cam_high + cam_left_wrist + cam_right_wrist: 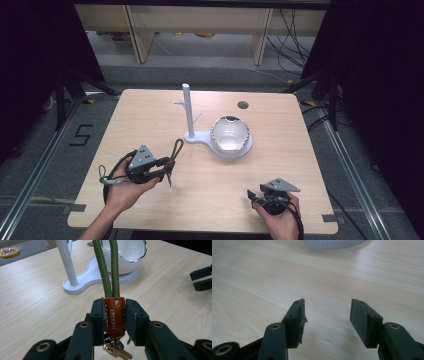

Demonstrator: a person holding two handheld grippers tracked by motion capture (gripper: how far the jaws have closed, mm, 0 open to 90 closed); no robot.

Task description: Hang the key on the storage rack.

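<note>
Keychain [114, 315] pinched in left gripper [114, 320] fingers, not yet hung on stand [189, 112]; right gripper [326, 320] fingers spread, idle.

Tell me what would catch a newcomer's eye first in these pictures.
The green cord key strap, clamped by its orange leather tab in the left gripper, with keys dangling below over the table's near left part. Behind it, mid-table, a white stand with a tall post and a shiny white bowl on its base. The right gripper rests open at the near right of the wooden table.
</note>
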